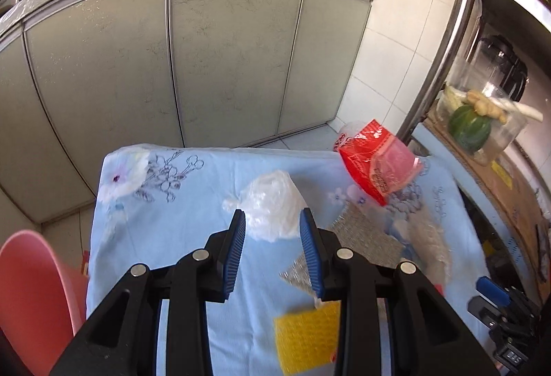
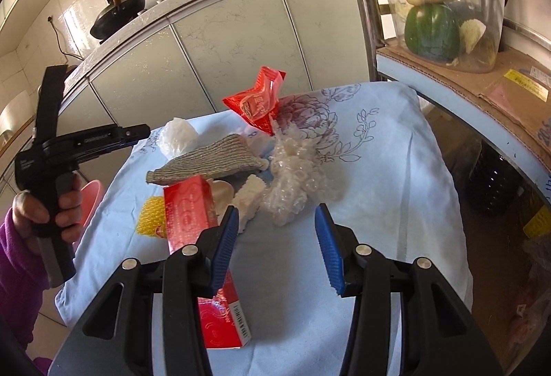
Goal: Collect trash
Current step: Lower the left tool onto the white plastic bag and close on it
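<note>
Left tongs (image 1: 272,221) part-open, empty; crumpled white plastic bag (image 1: 272,203) just ahead, centred between the pads. Right tongs (image 2: 277,217) part-open, empty, nearer clear bubble-wrap wad (image 2: 296,183).

1. Crumpled white plastic bag (image 1: 272,203), balled up near the far edge of the blue floral cloth.
2. Red snack wrapper (image 2: 256,100), torn open, sticking up at the back.
3. Grey mesh scrap (image 2: 210,162), lying flat mid-pile.
4. Bubble wrap wad (image 2: 296,179) beside it.
5. Red carton (image 2: 203,248), lying flat, closest.
6. Yellow bubble sheet (image 2: 149,215), partly under the carton.
</note>
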`<state>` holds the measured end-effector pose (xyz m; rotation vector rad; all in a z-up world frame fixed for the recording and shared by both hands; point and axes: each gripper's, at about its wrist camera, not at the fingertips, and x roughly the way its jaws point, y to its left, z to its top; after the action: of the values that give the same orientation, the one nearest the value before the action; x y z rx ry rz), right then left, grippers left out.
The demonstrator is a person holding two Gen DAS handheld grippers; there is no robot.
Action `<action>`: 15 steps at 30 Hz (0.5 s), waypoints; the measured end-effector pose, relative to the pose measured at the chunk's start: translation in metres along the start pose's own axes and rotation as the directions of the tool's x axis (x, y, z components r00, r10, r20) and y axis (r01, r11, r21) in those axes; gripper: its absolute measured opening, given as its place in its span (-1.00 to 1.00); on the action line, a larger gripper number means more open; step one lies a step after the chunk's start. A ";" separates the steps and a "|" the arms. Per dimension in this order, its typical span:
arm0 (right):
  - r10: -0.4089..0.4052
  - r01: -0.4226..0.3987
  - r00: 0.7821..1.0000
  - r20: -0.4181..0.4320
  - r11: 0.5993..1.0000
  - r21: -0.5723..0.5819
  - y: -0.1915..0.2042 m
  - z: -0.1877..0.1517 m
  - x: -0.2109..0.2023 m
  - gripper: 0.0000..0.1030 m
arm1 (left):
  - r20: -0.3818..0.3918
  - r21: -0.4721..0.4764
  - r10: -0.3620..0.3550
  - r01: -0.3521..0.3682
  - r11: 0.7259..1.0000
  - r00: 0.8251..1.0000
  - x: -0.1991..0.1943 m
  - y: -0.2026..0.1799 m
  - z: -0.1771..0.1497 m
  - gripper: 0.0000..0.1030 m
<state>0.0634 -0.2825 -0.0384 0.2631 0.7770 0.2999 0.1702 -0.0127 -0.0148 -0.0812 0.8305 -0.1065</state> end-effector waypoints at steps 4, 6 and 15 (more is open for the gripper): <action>0.003 -0.002 1.000 -0.015 1.000 0.019 -0.005 0.002 0.007 -0.09 | -0.004 0.035 0.027 -0.027 0.999 1.000 0.020 -0.003 0.008 -0.38; 0.005 -0.004 1.000 -0.022 1.000 0.021 -0.006 0.003 0.010 -0.09 | 0.000 0.056 0.038 -0.038 0.998 0.999 0.028 -0.005 0.011 -0.38; -0.004 0.005 1.000 -0.028 1.000 0.021 -0.008 0.017 0.021 -0.09 | 0.004 0.114 0.043 -0.044 0.993 0.999 0.047 -0.002 -0.003 -0.42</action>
<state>0.0912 -0.2847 -0.0427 0.2774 0.8088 0.2918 0.1994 -0.0204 -0.0511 0.0442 0.8230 -0.1126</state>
